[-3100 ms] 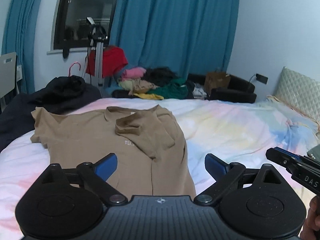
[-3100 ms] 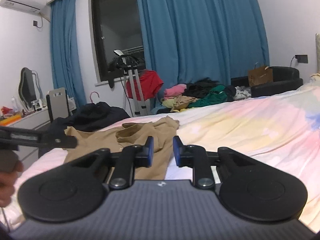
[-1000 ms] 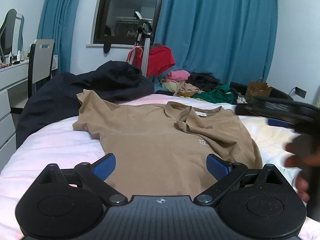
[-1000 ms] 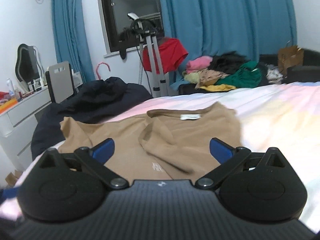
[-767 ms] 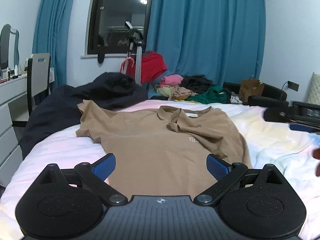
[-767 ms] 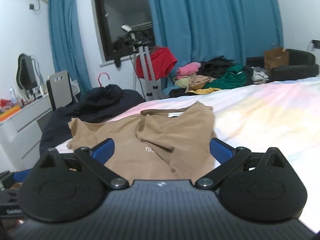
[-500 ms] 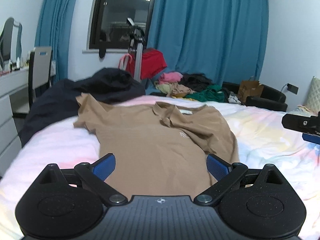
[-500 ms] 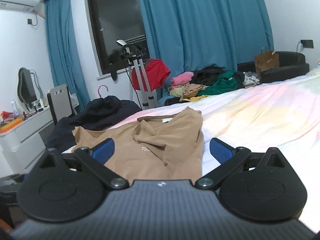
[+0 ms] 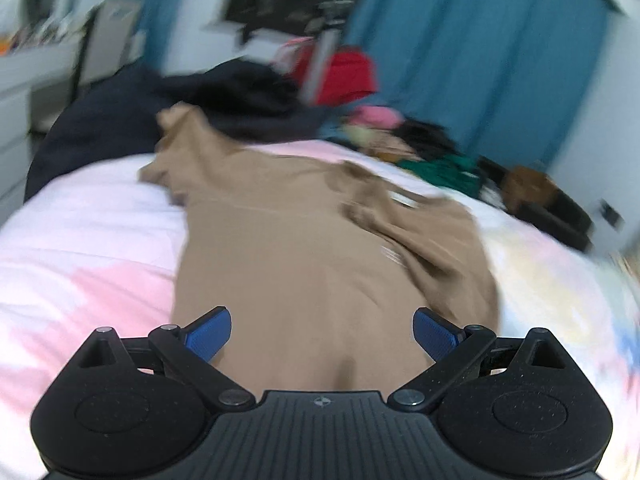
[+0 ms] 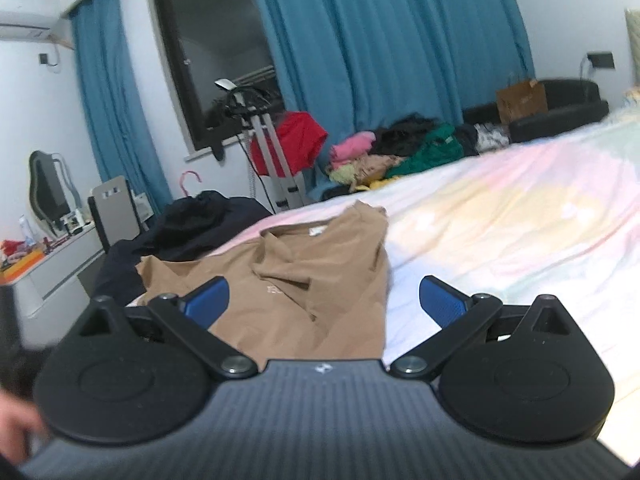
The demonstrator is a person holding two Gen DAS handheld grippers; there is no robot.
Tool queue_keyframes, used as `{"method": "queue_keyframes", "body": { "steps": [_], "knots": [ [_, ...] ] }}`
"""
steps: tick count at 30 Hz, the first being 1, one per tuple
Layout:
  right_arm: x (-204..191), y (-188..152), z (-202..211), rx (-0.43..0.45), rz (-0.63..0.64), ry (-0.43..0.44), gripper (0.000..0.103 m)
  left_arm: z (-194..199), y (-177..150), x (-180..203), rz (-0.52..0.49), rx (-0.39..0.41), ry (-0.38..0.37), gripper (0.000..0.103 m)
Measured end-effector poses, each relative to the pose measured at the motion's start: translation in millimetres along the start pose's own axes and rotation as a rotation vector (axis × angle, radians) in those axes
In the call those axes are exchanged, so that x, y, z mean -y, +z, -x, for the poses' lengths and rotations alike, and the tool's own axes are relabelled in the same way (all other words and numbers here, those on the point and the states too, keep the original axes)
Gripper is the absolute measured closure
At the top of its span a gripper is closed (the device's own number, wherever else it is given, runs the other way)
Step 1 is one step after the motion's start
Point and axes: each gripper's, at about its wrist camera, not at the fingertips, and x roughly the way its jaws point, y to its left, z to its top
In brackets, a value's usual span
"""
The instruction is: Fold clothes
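Tan t-shirt (image 9: pixel 320 264) lies spread on the pastel bedsheet (image 9: pixel 88 248), centre of the left wrist frame, collar toward the top, hem running under the lower edge behind the tool body. One sleeve is folded in over the chest at centre right (image 10: pixel 288 268); the other sleeve sticks out at upper left (image 9: pixel 176 132), touching or overlapping the dark garment pile (image 9: pixel 224 96)

Left gripper (image 9: pixel 322 330): jaws wide, nothing between them, shirt body directly ahead. Right gripper (image 10: pixel 324 300): jaws wide, empty, pointing across the shirt's right edge

Risks:
- pinching at the hem may catch the sheet with the fabric, both soft and lying flush; the sheet would lift with the fold
- grabbing one layer only near the folded-in sleeve would pull that fold apart
- the outstretched sleeve may snag or drag the dark garment if it really overlaps it
- thin jersey will sag between two grip points, so uneven lift gives a skewed fold line

Hard to make out:
- left wrist frame is motion-blurred; shirt edges, chest print and collar label are smeared
- hem and lower corners are hidden behind both tool bodies, so can't tell whether the bottom is flat or already turned up
- whether the far sleeve lies on or just beside the dark pile: can't tell
- a blurred bit of a hand (image 10: pixel 16 420) at lower left of the right wrist frame, cut off
- one sleeve in, one out fits a fold in progress or a shirt just laid down that way
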Motion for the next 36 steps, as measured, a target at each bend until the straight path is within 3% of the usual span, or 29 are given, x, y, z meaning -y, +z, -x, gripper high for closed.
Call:
{"method": "queue_keyframes", "body": {
  "steps": [4,9,18,20,22,24,25,27,28,36],
  "knots": [
    [7,-4,-18,-0.03,-0.003,-0.04,0.0,-59,39,-35,0.121,-0.007,0.099,0.004],
    [9,-7,-43,-0.054,0.011,-0.056,0.0,-126,78,-78,0.144,0.038,0.262,0.004],
    [27,-19,-102,-0.17,-0.038,-0.09,0.0,-183,107,-112,0.195,0.226,0.287,0.009],
    [29,-18,-108,-0.157,-0.045,-0.116,0.0,-194,113,-119,0.201,0.261,0.295,0.01],
    [26,-15,-104,-0.095,-0.024,-0.121,0.0,-200,119,-115,0.163,0.252,0.32,0.019],
    [21,-14,-100,-0.048,0.024,-0.138,0.0,-206,125,-112,0.125,0.242,0.345,0.044],
    [19,-14,-99,-0.036,0.045,-0.149,0.0,-209,128,-111,0.106,0.237,0.357,0.051],
    [19,-14,-100,-0.049,0.063,-0.154,0.0,-214,134,-103,0.048,0.216,0.383,0.083],
    [20,-14,-101,-0.061,0.056,-0.154,0.0,-213,135,-96,0.01,0.219,0.384,0.088],
    [30,-4,-88,-0.028,0.012,-0.179,0.0,-165,150,3,-0.262,0.313,0.363,0.094]
  ]
}}
